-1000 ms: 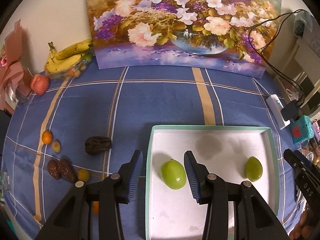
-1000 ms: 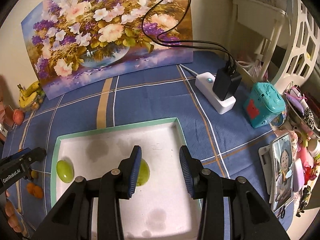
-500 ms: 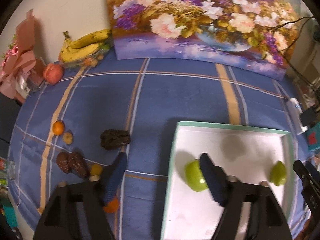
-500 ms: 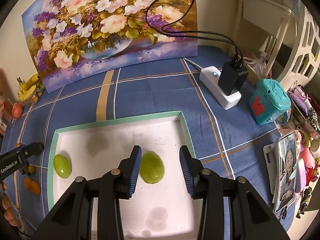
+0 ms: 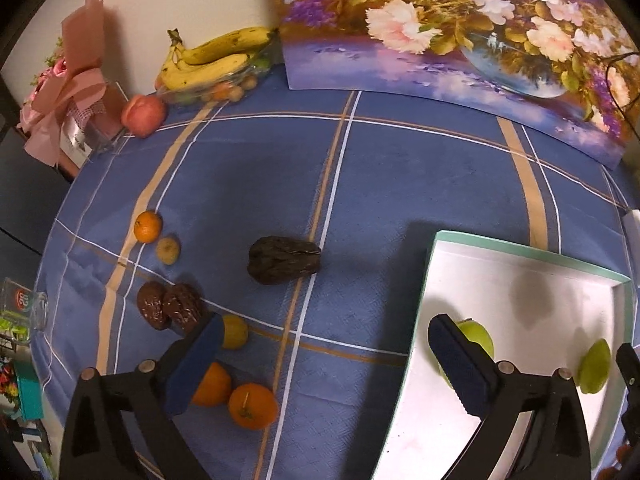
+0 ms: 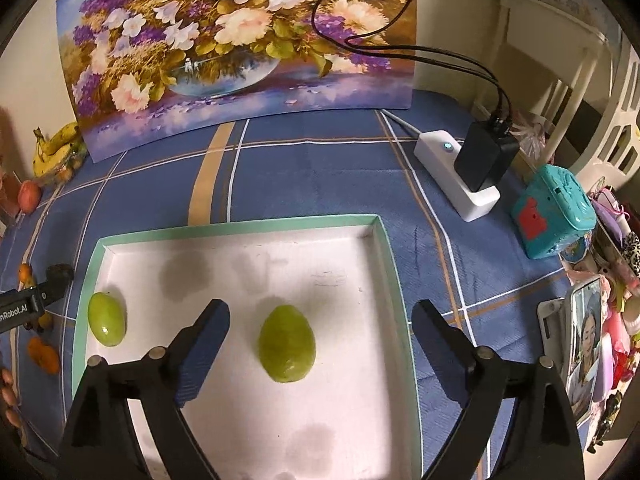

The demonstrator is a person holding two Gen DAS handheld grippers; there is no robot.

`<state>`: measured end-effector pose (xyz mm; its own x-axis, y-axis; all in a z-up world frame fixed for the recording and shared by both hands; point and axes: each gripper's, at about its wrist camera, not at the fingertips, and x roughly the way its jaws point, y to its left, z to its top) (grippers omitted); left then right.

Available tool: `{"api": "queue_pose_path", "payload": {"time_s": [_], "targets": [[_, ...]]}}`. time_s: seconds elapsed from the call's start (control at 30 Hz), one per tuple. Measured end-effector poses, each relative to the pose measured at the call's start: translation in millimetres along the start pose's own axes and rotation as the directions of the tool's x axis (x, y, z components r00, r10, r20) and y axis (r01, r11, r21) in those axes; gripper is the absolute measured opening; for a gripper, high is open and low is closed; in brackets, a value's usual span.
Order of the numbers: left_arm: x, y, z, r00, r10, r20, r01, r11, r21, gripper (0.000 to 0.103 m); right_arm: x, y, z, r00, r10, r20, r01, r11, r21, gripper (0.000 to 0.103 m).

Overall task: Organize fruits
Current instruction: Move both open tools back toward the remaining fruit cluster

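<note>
— Where do our fruits sit?

— We see two green fruits in the white tray (image 6: 386, 240) on the blue worktop (image 6: 312, 176): one (image 6: 286, 343) in the middle, the other (image 6: 105, 319) near the tray's left wall.

— And our right hand-held gripper (image 6: 320, 320)?

— Its jaws are opening wide around the middle fruit; neither pad touches it.

— The left hand-held gripper (image 5: 324, 344)?

— Opening too, with only bare cloth between the jaws. Its right finger hides part of a green fruit (image 5: 476, 338) in the tray. Left of the tray we see oranges (image 5: 253, 406), dark wrinkled fruits (image 5: 284, 260) and, far left, bananas (image 5: 212, 60).
</note>
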<state>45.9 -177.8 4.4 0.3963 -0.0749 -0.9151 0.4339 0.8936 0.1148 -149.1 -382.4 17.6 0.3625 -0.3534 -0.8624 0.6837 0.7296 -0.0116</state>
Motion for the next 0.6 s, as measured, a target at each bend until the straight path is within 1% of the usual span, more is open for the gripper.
{"api": "queue_pose_path", "payload": {"time_s": [0.13, 0.33, 0.43, 0.5, 0.6], "targets": [[-1.7, -0.3, 0.5, 1.000, 0.001, 0.007, -0.001, 1.000, 0.004, 0.103, 3.4, 1.4, -1.8, 1.000, -0.002, -0.001, 0.002, 1.000, 0.001, 0.093], [-4.0, 3.3, -7.6, 1.000, 0.011, 0.012, -0.011, 1.000, 0.019, 0.103, 2.7, 7.4, -4.3, 1.000, -0.025, 0.000, 0.025, 0.999, -0.037, 0.093], [-6.2, 8.0, -12.9, 1.000, -0.002, 0.022, 0.001, 0.999, 0.040, 0.103, 1.0, 10.3, -6.1, 1.000, -0.019, -0.004, 0.019, 0.999, -0.041, 0.093], [-7.5, 11.6, -15.9, 1.000, 0.008, 0.026, -0.010, 0.998, 0.054, 0.103, -1.3, 14.2, -8.5, 1.000, -0.022, -0.005, 0.022, 0.999, -0.050, 0.093], [-11.4, 19.8, -16.0, 0.999, 0.002, 0.037, -0.004, 0.999, 0.043, 0.103, -5.9, 21.0, -12.9, 0.999, -0.031, -0.007, 0.031, 0.998, -0.058, 0.093]]}}
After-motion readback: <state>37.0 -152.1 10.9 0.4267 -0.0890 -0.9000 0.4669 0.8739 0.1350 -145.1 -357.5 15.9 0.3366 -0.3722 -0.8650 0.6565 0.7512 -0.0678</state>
